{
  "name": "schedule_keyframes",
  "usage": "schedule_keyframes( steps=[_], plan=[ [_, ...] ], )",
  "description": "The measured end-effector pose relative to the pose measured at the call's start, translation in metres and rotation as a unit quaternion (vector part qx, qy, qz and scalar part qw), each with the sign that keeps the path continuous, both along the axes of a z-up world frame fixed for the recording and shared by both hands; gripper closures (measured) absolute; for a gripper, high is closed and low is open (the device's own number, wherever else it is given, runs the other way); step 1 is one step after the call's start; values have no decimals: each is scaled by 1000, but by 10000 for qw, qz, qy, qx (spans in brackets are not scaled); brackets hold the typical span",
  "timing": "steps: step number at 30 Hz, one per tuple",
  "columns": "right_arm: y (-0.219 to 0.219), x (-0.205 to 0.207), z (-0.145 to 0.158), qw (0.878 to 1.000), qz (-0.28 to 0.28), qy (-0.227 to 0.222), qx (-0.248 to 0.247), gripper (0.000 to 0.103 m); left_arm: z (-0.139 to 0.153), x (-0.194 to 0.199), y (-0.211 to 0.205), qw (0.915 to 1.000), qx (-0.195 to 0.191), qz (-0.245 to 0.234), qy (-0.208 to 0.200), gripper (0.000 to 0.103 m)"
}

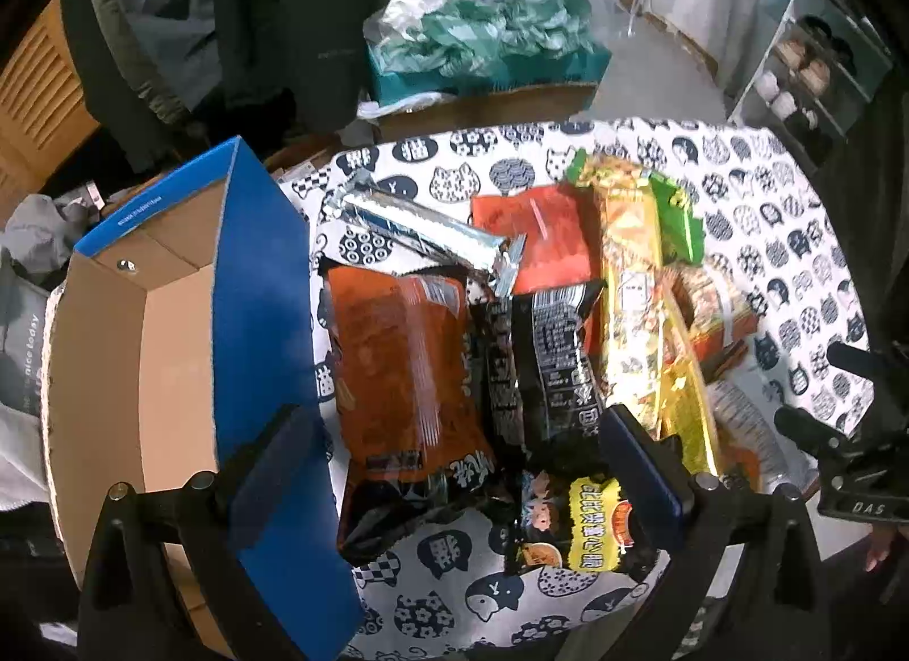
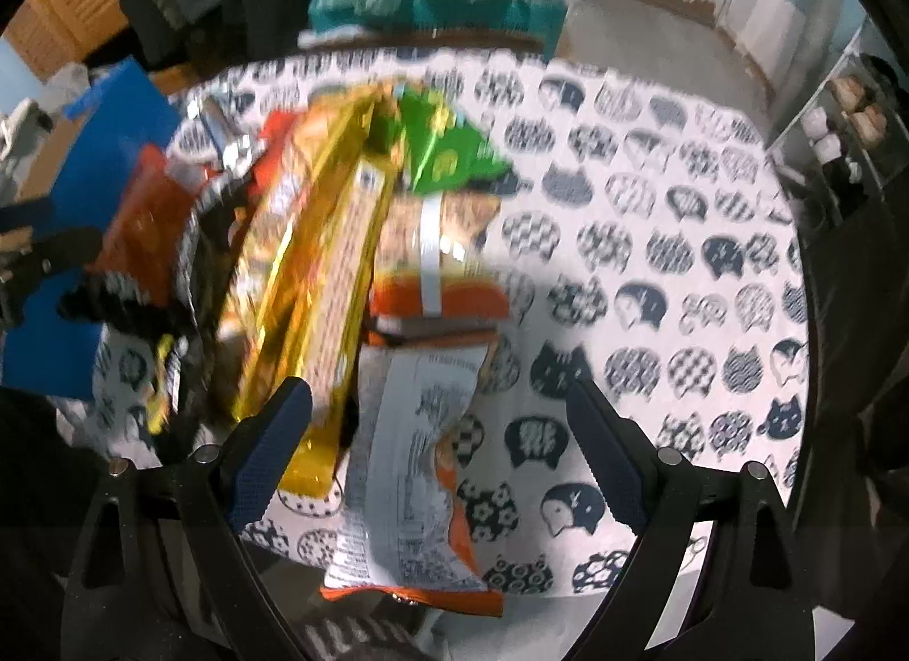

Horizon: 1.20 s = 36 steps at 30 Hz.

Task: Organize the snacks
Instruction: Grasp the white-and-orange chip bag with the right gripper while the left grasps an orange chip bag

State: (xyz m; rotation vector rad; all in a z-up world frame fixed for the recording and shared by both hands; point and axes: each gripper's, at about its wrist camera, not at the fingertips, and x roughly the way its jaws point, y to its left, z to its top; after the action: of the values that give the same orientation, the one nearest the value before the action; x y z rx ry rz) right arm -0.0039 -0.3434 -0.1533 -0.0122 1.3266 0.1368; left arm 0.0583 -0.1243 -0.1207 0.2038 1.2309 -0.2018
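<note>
- Left gripper (image 1: 454, 468): jaws wide apart, holding nothing, above an orange packet (image 1: 397, 360) and black packet (image 1: 554, 343).
- Right gripper (image 2: 440, 450): jaws wide apart, empty, over a white-backed packet (image 2: 409, 479).
- Snack pile: tabletop (image 2: 682, 240) left side, beside the blue cardboard box (image 1: 170, 320).

The right wrist view is motion-blurred: print on the white-and-orange crinkled packet (image 2: 406, 468) and the long gold foil packet (image 2: 318, 263) cannot be read. The open brown cardboard box with blue outer walls (image 1: 170, 331) is partly hidden behind the left tool's fingers (image 1: 272, 468).
</note>
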Motion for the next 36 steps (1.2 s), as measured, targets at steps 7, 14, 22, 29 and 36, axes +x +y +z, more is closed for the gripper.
schedule_keyframes(
  steps=[7, 14, 22, 29, 36],
  plan=[
    [11, -3, -35, 9979, 266, 575, -146, 26, -14, 5, 8, 9996, -112, 152, 229, 1],
    [5, -1, -52, 9961, 259, 818, 227, 63, -26, 11, 13, 9983, -282, 234, 450, 1],
    [-8, -2, -23, 9970, 132, 536, 546, 67, -39, 19, 12, 9986, -81, 250, 449, 1],
    [-21, 1, 1, 9973, -92, 181, 702, 68, -48, 23, 7, 9989, 280, 232, 307, 1],
    [-27, 6, 3, 9972, -153, 23, 726, 68, -36, 22, 9, 9991, 80, 328, 253, 8]
  ],
)
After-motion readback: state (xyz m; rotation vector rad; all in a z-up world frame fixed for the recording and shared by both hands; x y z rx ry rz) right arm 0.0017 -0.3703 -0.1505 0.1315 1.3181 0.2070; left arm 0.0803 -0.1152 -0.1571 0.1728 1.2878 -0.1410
